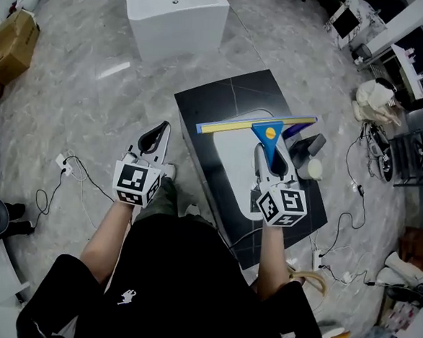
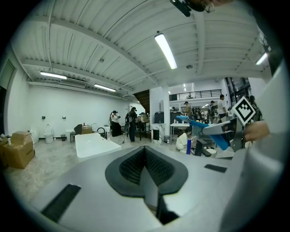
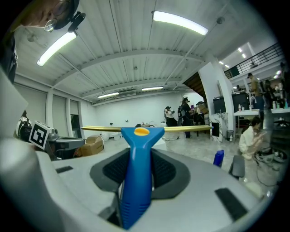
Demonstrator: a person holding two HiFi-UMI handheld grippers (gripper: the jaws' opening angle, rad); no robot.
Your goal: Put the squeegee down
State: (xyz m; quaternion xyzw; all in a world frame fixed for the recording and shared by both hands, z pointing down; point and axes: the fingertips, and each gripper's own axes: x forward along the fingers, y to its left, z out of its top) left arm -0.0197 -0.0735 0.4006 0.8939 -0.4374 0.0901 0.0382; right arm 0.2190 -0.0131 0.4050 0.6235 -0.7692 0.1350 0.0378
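The squeegee point(image 1: 270, 132) has a blue handle and a long yellow-edged blade. It is held level above the black countertop point(image 1: 227, 101), over a white basin point(image 1: 233, 162). My right gripper point(image 1: 270, 160) is shut on the handle, the blade pointing away from me. In the right gripper view the blue handle point(image 3: 137, 181) stands between the dark pads, with the blade point(image 3: 181, 128) crosswise ahead. My left gripper point(image 1: 154, 135) hangs left of the counter over the floor, shut and holding nothing. Its pads point(image 2: 156, 165) meet. The squeegee point(image 2: 206, 128) also shows at the right of the left gripper view.
A white bathtub point(image 1: 175, 10) stands on the marble floor beyond the counter. A blue bottle point(image 1: 301, 129), a dark object point(image 1: 311, 145) and a white cup point(image 1: 313, 169) sit at the counter's right edge. Cables point(image 1: 74, 173) trail on the floor at left, a cardboard box point(image 1: 12, 42) further off.
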